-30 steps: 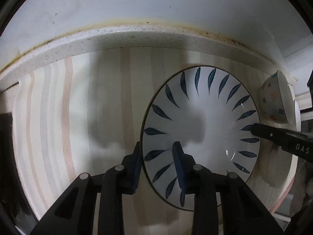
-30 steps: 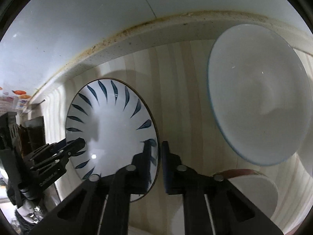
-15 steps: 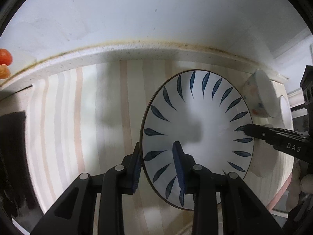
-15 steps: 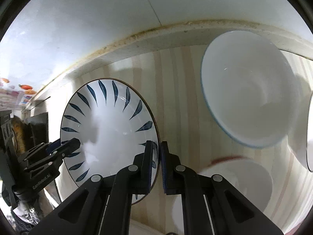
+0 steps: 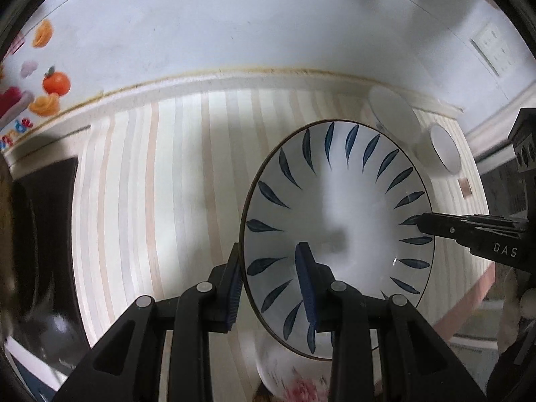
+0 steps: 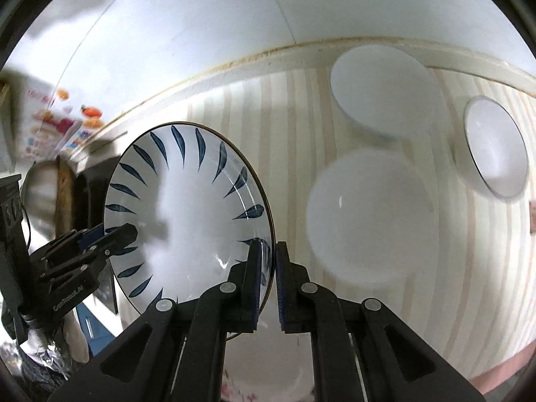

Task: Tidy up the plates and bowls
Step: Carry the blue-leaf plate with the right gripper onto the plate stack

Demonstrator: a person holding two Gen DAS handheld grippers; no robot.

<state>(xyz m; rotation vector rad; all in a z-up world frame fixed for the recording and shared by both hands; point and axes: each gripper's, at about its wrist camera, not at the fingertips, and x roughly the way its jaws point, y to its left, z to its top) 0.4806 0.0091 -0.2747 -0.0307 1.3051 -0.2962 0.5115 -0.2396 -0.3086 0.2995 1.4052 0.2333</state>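
Note:
A white plate with blue leaf marks [image 5: 338, 207] is held in the air between both grippers, above the striped counter [image 5: 160, 184]. My left gripper [image 5: 271, 284] is shut on its left rim. My right gripper [image 6: 268, 268] is shut on its right rim; the plate also shows in the right wrist view [image 6: 187, 207]. A white plate [image 6: 372, 217] lies on the counter to the right. A white bowl [image 6: 382, 90] sits behind it and a blue-rimmed bowl [image 6: 495, 147] at far right. A patterned bowl [image 5: 288, 378] lies just below the held plate.
A white wall with a grimy seam [image 5: 234, 70] runs along the back of the counter. Fruit stickers [image 5: 50, 83] mark the wall at left. A dark stove area [image 5: 50, 217] lies left of the counter. The counter's pink front edge [image 5: 469, 301] is at right.
Both grippers have lifted the leaf plate off the counter and pulled back toward me. More of the counter and the other dishes now show beneath and beside it.

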